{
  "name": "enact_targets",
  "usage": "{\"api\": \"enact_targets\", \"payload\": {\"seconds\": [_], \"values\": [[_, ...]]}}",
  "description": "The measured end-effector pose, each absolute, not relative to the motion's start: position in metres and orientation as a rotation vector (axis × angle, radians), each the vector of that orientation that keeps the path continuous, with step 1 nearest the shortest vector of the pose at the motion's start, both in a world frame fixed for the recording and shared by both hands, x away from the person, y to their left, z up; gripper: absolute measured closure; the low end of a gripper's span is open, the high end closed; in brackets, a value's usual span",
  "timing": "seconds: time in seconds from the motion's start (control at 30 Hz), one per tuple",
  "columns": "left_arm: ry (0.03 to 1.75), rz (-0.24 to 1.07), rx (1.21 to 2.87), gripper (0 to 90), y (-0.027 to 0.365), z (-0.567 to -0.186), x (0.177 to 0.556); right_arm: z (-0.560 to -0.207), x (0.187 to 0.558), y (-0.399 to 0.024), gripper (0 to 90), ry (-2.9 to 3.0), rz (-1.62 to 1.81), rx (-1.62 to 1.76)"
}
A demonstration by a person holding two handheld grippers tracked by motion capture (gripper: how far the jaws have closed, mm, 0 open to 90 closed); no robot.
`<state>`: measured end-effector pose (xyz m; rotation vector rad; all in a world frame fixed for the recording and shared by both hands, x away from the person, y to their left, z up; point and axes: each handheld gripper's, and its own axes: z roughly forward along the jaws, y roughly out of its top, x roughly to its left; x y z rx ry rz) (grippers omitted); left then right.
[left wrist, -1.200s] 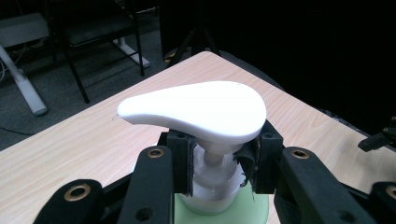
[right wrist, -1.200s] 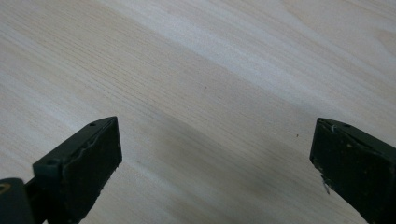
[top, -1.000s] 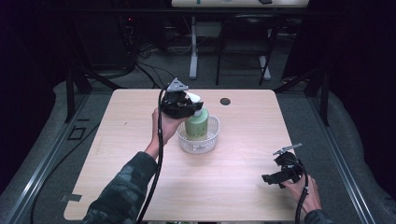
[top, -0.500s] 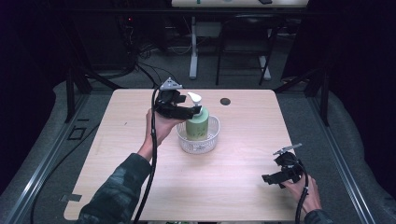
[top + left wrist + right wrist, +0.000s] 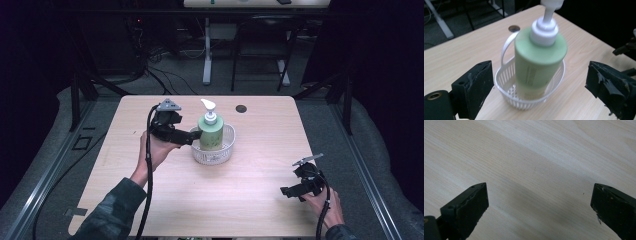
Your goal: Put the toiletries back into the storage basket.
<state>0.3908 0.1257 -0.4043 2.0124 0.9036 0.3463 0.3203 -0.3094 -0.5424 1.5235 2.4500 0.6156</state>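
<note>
The left claw (image 5: 194, 136) is held spread wide just left of the green pump bottle (image 5: 211, 131), nothing being gripped; its jaws have just been opening. The bottle is stood upright inside a white plastic basket (image 5: 220, 154) near the middle of the tabletop (image 5: 250, 200). The right claw (image 5: 287, 191) is kept wide open and empty, well apart, low over the near right corner.

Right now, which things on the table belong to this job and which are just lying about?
In the job:
- green pump bottle, standing in the basket
- white basket
- left gripper, jaws just opened, off the bottle

Lying about:
- small dark round spot at the table's far edge
- right gripper, open over bare table
</note>
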Motion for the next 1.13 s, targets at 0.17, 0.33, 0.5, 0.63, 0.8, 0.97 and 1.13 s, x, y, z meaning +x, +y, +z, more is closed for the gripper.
{"api": "enact_targets", "payload": {"seconds": [0.17, 0.33, 0.5, 0.63, 0.8, 0.97, 1.13], "values": [[0.949, 0.327, 2.019, 2.0, 0.142, -0.418, 0.384, -0.542, 0.32, -0.308, 1.0, 2.45, 0.616, 1.522], [0.979, 0.314, 2.032, 0.5, 0.152, -0.432, 0.377, -0.543, 0.321, -0.308, 1.0, 2.451, 0.617, 1.524], [1.001, 0.311, 2.036, 0.0, 0.165, -0.443, 0.369, -0.543, 0.321, -0.309, 1.0, 2.45, 0.617, 1.52], [1.015, 0.324, 2.06, 0.0, 0.175, -0.455, 0.36, -0.544, 0.321, -0.31, 1.0, 2.449, 0.608, 1.519], [1.061, 0.315, 2.042, 0.0, 0.191, -0.469, 0.355, -0.544, 0.321, -0.311, 1.0, 2.444, 0.602, 1.524], [1.085, 0.332, 2.039, 0.0, 0.199, -0.48, 0.356, -0.545, 0.321, -0.311, 0.9, 2.441, 0.597, 1.521], [1.135, 0.317, 2.027, 0.0, 0.207, -0.493, 0.362, -0.546, 0.32, -0.312, 0.2, 2.439, 0.578, 1.512]]}}
